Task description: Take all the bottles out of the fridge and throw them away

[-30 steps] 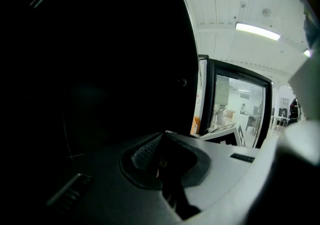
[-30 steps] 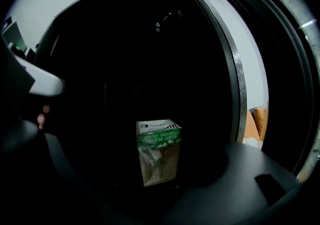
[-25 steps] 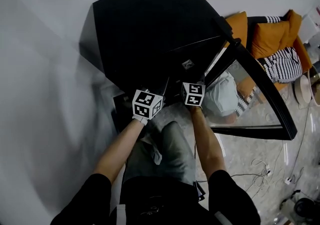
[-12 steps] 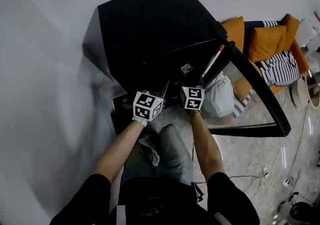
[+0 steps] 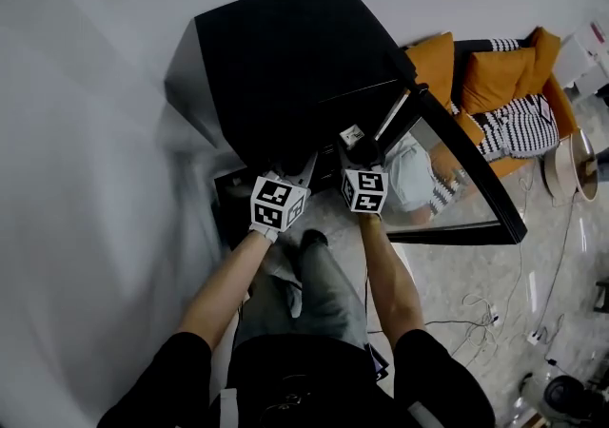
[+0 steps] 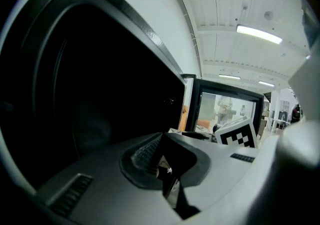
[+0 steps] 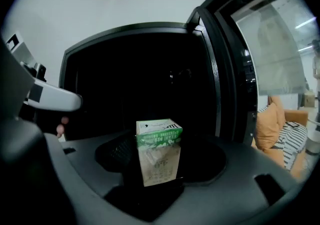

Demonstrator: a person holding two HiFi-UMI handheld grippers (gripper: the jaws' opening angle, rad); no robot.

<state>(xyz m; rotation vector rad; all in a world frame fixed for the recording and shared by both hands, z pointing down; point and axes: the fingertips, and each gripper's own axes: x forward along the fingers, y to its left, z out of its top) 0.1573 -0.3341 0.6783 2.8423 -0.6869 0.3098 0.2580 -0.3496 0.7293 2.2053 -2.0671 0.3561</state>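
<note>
Clamping a green-topped carton (image 7: 158, 151), right claw (image 7: 158, 161) faces the fridge (image 7: 125, 84).

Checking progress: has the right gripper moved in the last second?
Yes, slightly: the right gripper has drawn back from the front edge of the fridge, toward the person.

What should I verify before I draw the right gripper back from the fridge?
1. Right gripper grip: ok, jaws shut on the upright green-topped carton.
2. Held item is a bottle: not ok, it is a carton.
3. Left gripper free: ok, jaws together, nothing between them.
4. Fridge door open: ok, swung wide to the right.
5. Bottles left in the fridge: cannot tell, the interior is dark.
6. Bin in sight: not ok, none shows in any view.
</note>
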